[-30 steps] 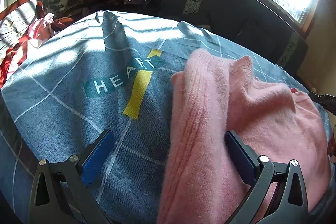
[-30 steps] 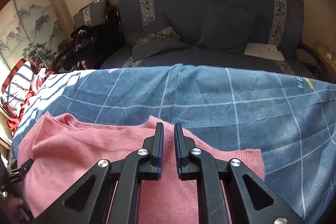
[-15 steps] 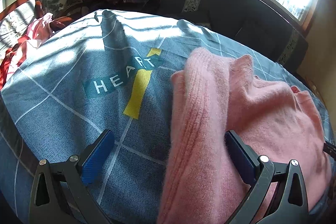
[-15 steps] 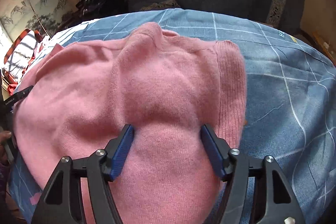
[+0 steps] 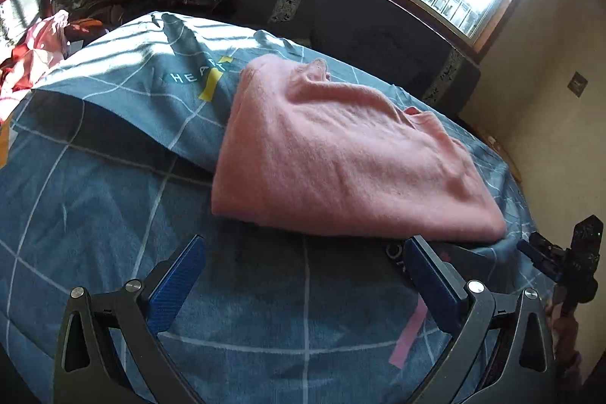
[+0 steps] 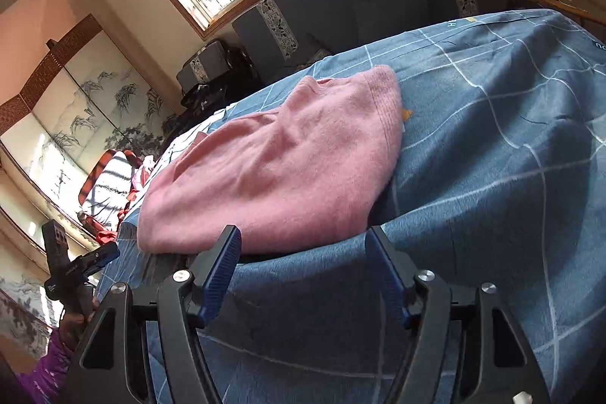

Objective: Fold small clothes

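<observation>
Pink sweater [image 5: 341, 154] lies folded on the blue checked bed cover [image 5: 94, 214], a little in from its near edge, touched by neither tool. Left hand-held gripper [image 5: 303, 275] hangs spread wide over bare cover. Right hand-held gripper [image 6: 303, 267], whose jaws have just been opening, stands apart with nothing between them.

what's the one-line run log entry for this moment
stage: fold laid | pink sweater folded on blue blanket | left gripper open, empty | right gripper open, empty, jaws just opened
</observation>
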The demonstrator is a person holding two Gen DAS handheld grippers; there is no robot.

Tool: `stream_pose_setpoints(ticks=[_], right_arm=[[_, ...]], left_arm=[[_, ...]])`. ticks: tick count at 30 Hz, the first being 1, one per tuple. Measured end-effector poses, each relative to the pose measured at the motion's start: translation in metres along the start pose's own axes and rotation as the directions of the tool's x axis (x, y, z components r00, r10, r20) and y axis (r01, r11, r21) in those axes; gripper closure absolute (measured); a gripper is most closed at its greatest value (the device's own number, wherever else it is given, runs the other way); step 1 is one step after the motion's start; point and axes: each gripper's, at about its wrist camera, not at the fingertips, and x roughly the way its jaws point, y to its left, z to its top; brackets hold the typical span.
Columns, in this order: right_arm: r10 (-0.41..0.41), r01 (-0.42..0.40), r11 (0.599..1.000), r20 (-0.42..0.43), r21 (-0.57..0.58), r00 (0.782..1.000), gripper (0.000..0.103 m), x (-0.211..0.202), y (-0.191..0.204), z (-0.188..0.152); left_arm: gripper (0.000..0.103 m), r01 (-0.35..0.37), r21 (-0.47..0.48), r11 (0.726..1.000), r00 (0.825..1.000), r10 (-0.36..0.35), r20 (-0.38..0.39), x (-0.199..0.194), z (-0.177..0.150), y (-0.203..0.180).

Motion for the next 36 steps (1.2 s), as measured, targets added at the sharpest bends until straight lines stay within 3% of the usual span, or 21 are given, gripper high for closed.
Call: stream_pose_setpoints(ticks=[2,5,8,10,13,22,27,36], right_arm=[[0.0,0.0,1.0,-0.015,-0.009,1.0,0.036,0.006,0.006,-0.01],[-0.011,0.009,0.998,-0.038,-0.067,0.999,0.036,0.017,0.018,-0.025],[-0.096,0.084,0.99,-0.098,-0.116,0.991,0.036,0.03,0.021,-0.047],[-0.089,0.074,0.99,-0.126,-0.122,0.988,0.037,0.028,0.023,-0.058],[-0.178,0.156,0.973,-0.122,-0.172,0.976,0.037,0.021,0.027,-0.072],[-0.289,0.272,0.94,-0.054,-0.208,0.956,0.034,0.013,0.032,-0.08],[-0.318,0.301,0.924,-0.037,-0.234,0.947,0.024,0.015,0.038,-0.082],[-0.329,0.309,0.917,-0.039,-0.253,0.944,0.021,0.02,0.04,-0.083]], left_arm=[[0.0,0.036,-0.031,0.999,0.999,-0.037,-0.028,0.006,-0.017,-0.001],[0.0,0.008,-0.014,1.0,0.997,-0.009,-0.079,0.02,-0.039,-0.006],[0.0,-0.086,0.08,0.993,0.996,0.088,-0.017,0.011,-0.048,-0.019],[0.0,-0.139,0.102,0.985,0.99,0.139,0.003,0.009,-0.051,-0.022],[0.0,-0.19,0.082,0.978,0.982,0.189,0.019,0.008,-0.054,-0.022],[0.0,-0.31,0.033,0.95,0.949,0.307,0.066,0.001,-0.057,-0.013],[0.0,-0.365,0.079,0.928,0.931,0.362,0.052,0.007,-0.058,-0.019],[0.0,-0.413,0.143,0.9,0.911,0.404,0.086,0.008,-0.062,-0.031]])
